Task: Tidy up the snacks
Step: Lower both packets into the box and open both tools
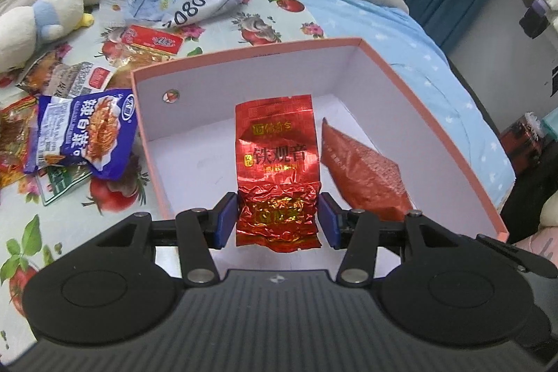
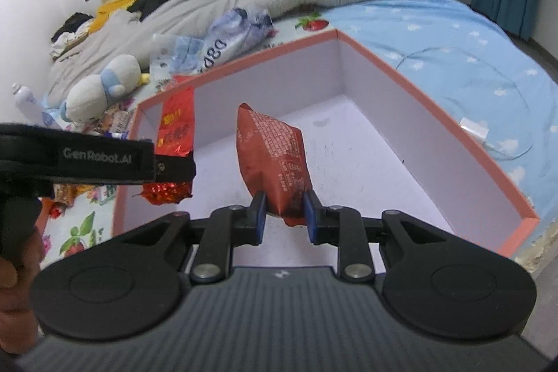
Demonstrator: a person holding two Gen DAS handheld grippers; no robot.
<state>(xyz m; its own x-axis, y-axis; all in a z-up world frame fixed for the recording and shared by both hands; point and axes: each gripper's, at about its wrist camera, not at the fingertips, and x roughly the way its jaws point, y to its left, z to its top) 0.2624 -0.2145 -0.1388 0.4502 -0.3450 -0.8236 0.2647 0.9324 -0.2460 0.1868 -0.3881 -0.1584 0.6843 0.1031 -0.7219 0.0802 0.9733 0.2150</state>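
A: Which step is in hand now?

B: I think it is the placing step. The left gripper (image 1: 278,219) is clamped on a shiny red foil tea packet (image 1: 275,145), and it hangs over the open pink box (image 1: 429,107). The right gripper (image 2: 284,215) pinches the lower end of a matte red snack pouch (image 2: 272,156), also above the white floor of the box.

A: Is something already inside the box?

B: I see nothing lying on its floor; both packets are held up, not resting.

A: And the other snacks?

B: They lie loose on the bedsheet (image 1: 69,225) beside the box, for example a blue noodle-snack bag (image 1: 87,135) just touching the box wall.

A: What does the next move need?

B: In my judgement, to lower each packet close to the floor, side by side, then to release. The two grippers are near each other, so they should not collide.
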